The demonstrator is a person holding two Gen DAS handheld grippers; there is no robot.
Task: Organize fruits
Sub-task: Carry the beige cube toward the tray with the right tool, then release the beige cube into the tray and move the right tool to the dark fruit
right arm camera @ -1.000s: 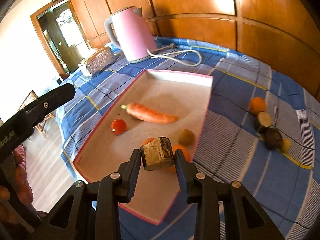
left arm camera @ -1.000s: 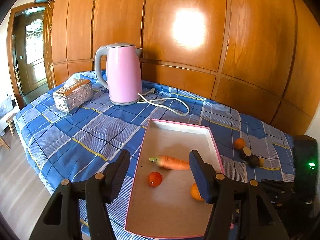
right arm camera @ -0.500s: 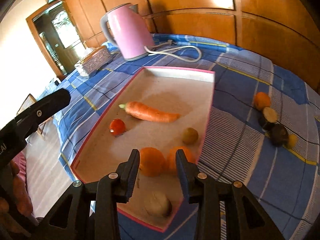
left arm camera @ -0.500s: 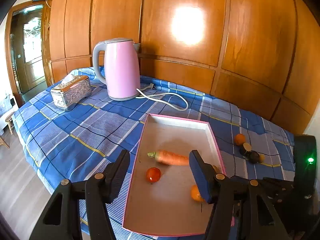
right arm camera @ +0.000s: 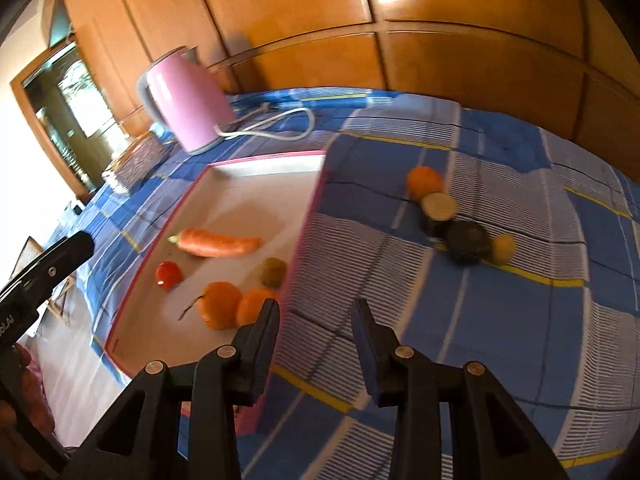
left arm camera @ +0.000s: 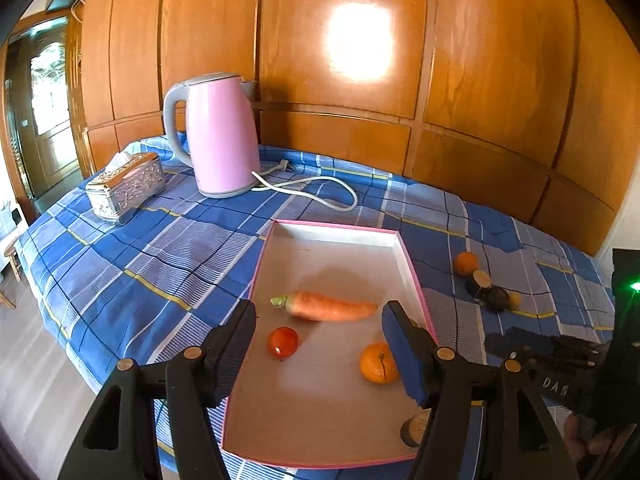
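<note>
Right hand-held gripper [right arm camera: 314,320] empty, jaws wide, above the checked cloth just off the tray's right edge. Left hand-held gripper [left arm camera: 318,332] also wide and empty, hovering over the near half of the pink-rimmed tray [left arm camera: 408,264].

In the tray: carrot [left arm camera: 330,306], tomato [left arm camera: 283,342], two oranges [right arm camera: 220,304], a small brownish fruit [right arm camera: 273,271] by the right wall, and a brown piece [left arm camera: 414,432] at the near right corner.

Still loose on the table [right arm camera: 520,340] right of the tray: orange [right arm camera: 425,181], cut dark piece with pale face [right arm camera: 438,210], dark round fruit [right arm camera: 467,242], small yellow fruit [right arm camera: 503,249], all touching in a row.

Likely next step: fetch from this cluster. Best take an end item, the yellow fruit or the orange, so neighbours aren't knocked. Close across the widest part; round things may roll. View is motion-blurred.
</note>
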